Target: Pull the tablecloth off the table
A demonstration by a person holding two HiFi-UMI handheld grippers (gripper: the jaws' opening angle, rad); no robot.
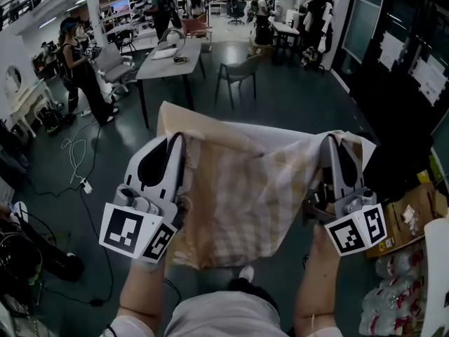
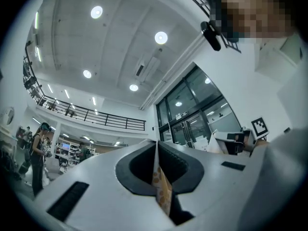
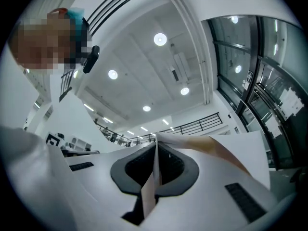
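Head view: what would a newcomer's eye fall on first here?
A beige tablecloth hangs spread at mid-frame, held up in the air. The left tool and right tool are each shut on its upper edge. Behind, at upper left, a person stands near a grey table.
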